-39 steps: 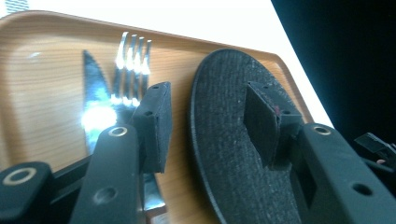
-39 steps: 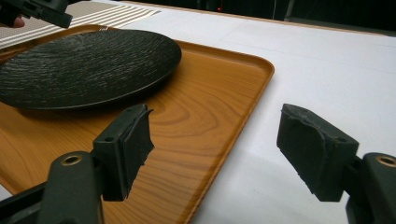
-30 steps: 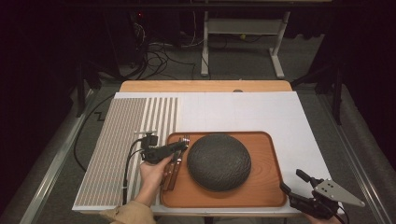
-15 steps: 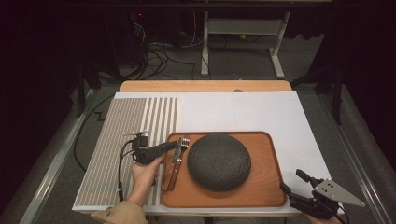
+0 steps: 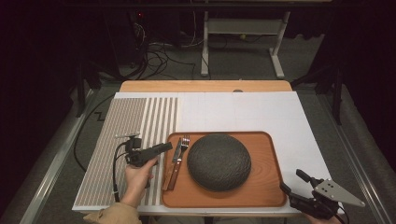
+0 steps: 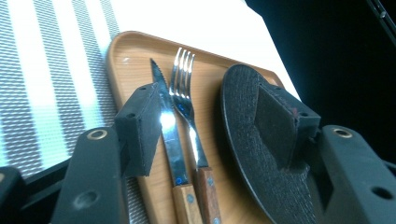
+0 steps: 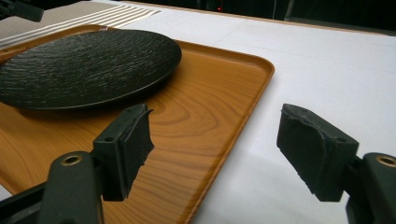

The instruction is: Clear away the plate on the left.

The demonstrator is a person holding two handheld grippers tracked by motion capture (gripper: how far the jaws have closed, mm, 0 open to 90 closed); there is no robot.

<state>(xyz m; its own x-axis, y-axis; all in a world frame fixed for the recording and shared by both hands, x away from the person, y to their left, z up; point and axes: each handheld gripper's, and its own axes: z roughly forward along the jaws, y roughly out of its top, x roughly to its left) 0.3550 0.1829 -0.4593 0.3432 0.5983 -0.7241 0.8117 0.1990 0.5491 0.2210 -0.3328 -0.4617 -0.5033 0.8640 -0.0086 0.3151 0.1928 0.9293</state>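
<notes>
My left gripper (image 6: 210,135) has just been opening; its jaws stand wide, holding nothing. Between them lie the steel knife with wooden handle (image 6: 170,140) and the matching four-tined fork (image 6: 187,107), side by side on the wooden tray (image 6: 126,51). My right gripper (image 7: 215,144) gapes empty.

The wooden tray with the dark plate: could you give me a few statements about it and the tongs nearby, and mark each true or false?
1. The knife and fork lie side by side on the tray, left of the plate. True.
2. The left tongs clamp the fork. False: their jaws stand open and have just been opening, with knife and fork lying loose beyond them.
3. The plate is white and sits off the tray. False: it is dark and rests on the tray.
4. The right tongs are open and hold nothing, by the tray's near right corner. True.
</notes>
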